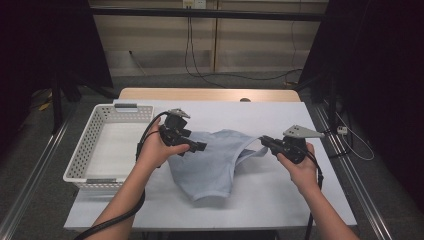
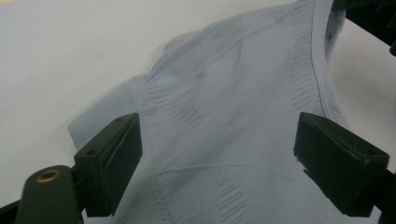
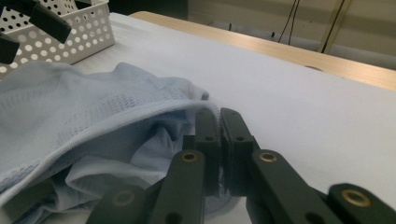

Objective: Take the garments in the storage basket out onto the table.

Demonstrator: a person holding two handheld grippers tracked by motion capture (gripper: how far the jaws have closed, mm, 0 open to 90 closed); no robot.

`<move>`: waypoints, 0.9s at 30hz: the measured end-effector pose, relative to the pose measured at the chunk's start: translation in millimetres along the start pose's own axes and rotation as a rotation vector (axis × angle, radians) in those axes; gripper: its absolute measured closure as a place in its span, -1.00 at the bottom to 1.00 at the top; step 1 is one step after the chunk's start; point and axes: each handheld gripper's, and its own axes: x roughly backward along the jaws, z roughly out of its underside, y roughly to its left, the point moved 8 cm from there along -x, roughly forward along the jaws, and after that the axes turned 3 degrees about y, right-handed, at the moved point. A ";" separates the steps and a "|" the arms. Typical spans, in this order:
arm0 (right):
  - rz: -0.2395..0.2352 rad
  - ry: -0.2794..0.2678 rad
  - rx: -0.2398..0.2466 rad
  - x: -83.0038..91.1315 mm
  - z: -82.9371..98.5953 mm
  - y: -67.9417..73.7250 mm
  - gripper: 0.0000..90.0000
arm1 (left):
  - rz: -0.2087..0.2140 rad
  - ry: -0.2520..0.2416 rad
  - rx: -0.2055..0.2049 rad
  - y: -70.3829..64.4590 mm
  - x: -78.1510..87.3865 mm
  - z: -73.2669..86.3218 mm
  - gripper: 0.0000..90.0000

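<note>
We hold one blue shirt by its edge

In the middle of the high view, the one light blue shirt (image 1: 212, 162) lies on the bench (image 1: 280, 200). Our right gripper (image 1: 264, 141) has its jaws pinched on the shirt's edge; our left gripper (image 1: 200, 146) has wide jaws over the cloth. We think the left must close next. One white basket (image 1: 90, 145) waits at the left.
</note>
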 end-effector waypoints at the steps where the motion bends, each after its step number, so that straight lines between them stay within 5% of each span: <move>1: 0.000 0.000 0.002 -0.2 -1.2 -0.8 0.95 | 0.002 -0.001 0.002 -0.1 -1.1 0.7 -0.65; 27: 0.074 -0.021 0.065 -16.5 -48.2 -7.7 0.94 | 0.007 -0.001 0.008 2.5 -4.8 4.1 -0.65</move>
